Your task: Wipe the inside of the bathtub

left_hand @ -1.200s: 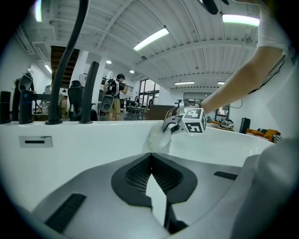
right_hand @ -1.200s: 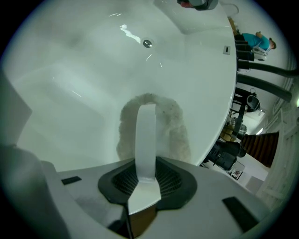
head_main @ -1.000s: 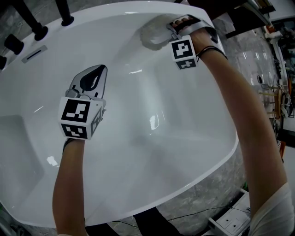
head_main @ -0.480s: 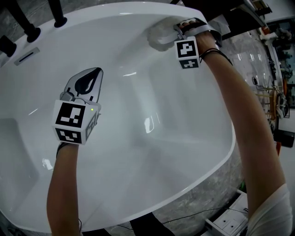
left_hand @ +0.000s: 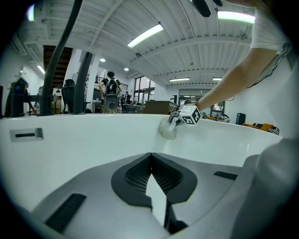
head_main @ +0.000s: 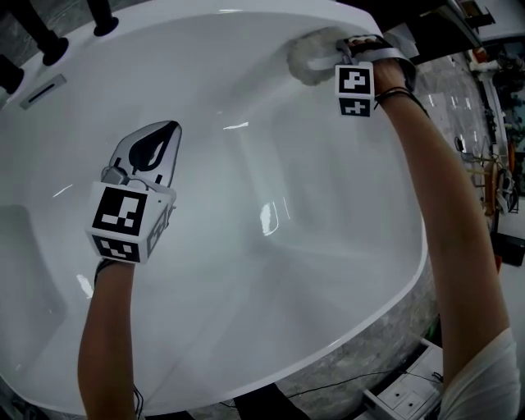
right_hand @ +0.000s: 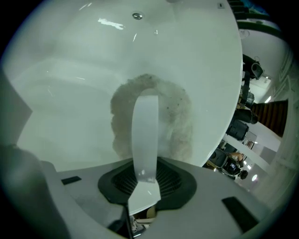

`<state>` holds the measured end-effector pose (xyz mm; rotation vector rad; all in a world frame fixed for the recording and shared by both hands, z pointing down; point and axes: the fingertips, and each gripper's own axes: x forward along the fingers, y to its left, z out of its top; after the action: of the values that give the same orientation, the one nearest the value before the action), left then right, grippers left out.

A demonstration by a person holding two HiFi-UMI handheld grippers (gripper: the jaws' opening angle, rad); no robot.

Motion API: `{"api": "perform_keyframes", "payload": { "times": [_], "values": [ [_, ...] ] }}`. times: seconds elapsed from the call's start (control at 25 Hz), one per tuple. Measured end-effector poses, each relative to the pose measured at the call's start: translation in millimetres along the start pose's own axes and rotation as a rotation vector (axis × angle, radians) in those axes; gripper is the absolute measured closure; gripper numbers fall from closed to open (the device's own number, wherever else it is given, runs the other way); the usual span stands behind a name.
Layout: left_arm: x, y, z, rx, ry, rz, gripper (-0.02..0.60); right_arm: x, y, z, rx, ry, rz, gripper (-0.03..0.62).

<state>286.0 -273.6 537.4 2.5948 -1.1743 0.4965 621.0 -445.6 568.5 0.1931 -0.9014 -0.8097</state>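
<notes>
Jaws of the right gripper (right_hand: 145, 184) are closed on a flat white strap (right_hand: 145, 135) that runs up across a pale grey, fluffy cleaning pad (right_hand: 152, 116). The pad lies flat against the sloping inner wall of the glossy white bathtub (right_hand: 70, 70), with a small round metal fitting (right_hand: 137, 16) higher up the same wall. From the head view, the right gripper (head_main: 349, 51) and the pad (head_main: 312, 53) sit at the tub's far end, just below the rim (head_main: 246, 10), with the gripper's black-and-white marker cube (head_main: 354, 90) nearest the camera and the bare right forearm (head_main: 443, 221) reaching over the tub's right edge. Jaws of the left gripper (left_hand: 150, 155) are brought together at their tips with nothing between them. This gripper (head_main: 162, 135) hangs over the left half of the basin (head_main: 287, 271), well apart from the pad, and no view shows it touching the tub; its marker cube (head_main: 127, 221) sits above the left wrist. The left gripper view looks across the basin to the pad (left_hand: 167, 130) and the right gripper's cube (left_hand: 189, 115) on the opposite wall. Black tap fittings (head_main: 49, 41) and a narrow dark slot (head_main: 41, 92) mark the tub's upper left rim; grey mottled flooring (head_main: 369, 344) lies beside the tub.
</notes>
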Motion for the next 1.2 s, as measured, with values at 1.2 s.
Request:
{"api": "perform_keyframes", "payload": {
  "times": [1.2],
  "values": [
    [-26.9, 31.4, -9.3, 0.001, -0.022, -0.003, 0.571, 15.4, 34.7, 120.9, 1.696, -0.385, 0.464, 0.497]
  ]
}}
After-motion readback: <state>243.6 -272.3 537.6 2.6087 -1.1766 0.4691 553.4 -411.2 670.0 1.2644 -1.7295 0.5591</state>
